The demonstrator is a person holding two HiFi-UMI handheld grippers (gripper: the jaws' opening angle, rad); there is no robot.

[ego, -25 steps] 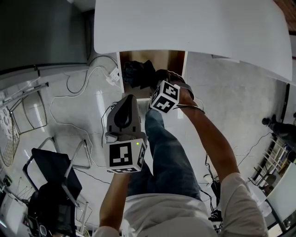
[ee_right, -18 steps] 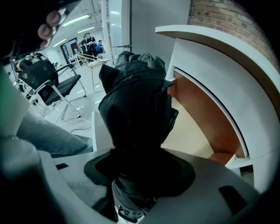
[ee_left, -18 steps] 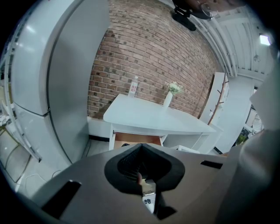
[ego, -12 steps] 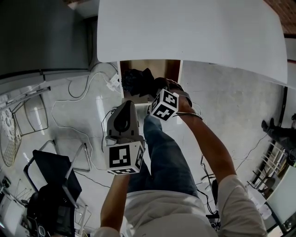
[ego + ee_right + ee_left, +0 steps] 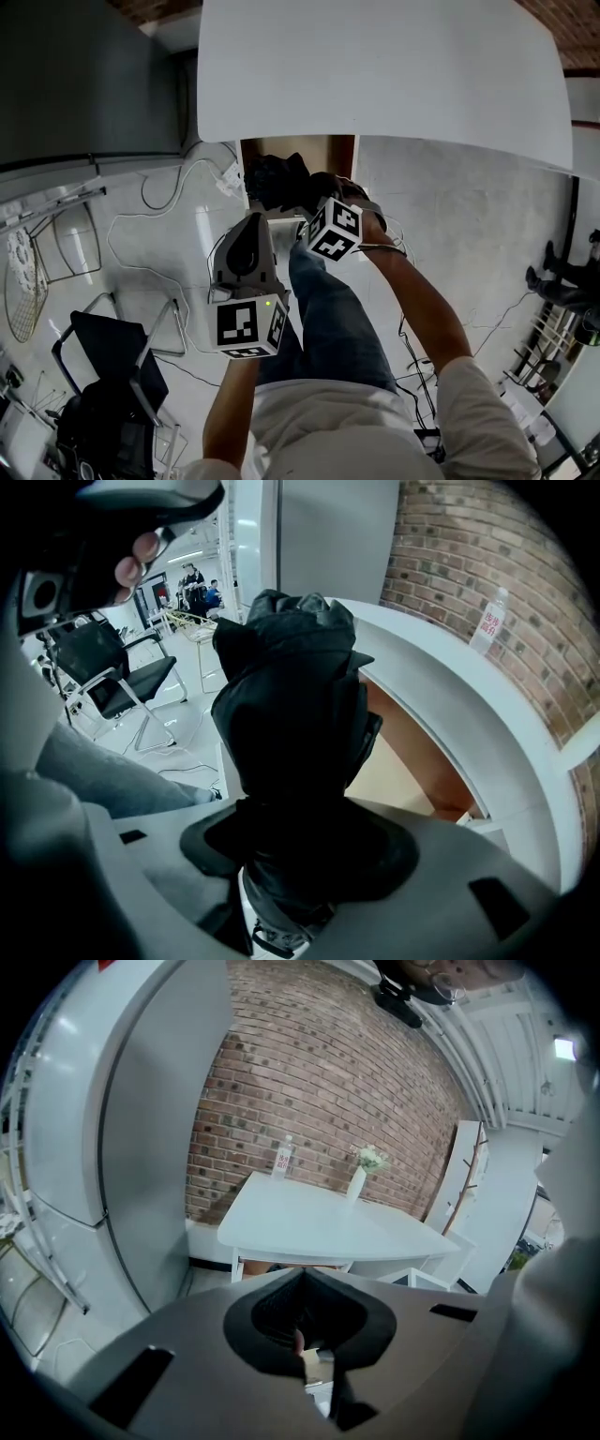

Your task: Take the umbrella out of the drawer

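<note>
The white surface (image 5: 394, 75) is seen overhanging the open drawer (image 5: 323, 150) at the far side. The black folded umbrella (image 5: 291, 724) is clamped in the right gripper's (image 5: 300, 855) jaws. Its long axis runs straight out ahead of them, over the drawer's near-left part. The left gripper (image 5: 251, 225) is held nearer, jaws pressed together on nothing, so it's probably not needed.

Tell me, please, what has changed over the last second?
The right tongs, shut on the black umbrella, appear to have drawn it slightly back, away from the drawer. The left tongs stay shut and empty; the drawer stays open.
</note>
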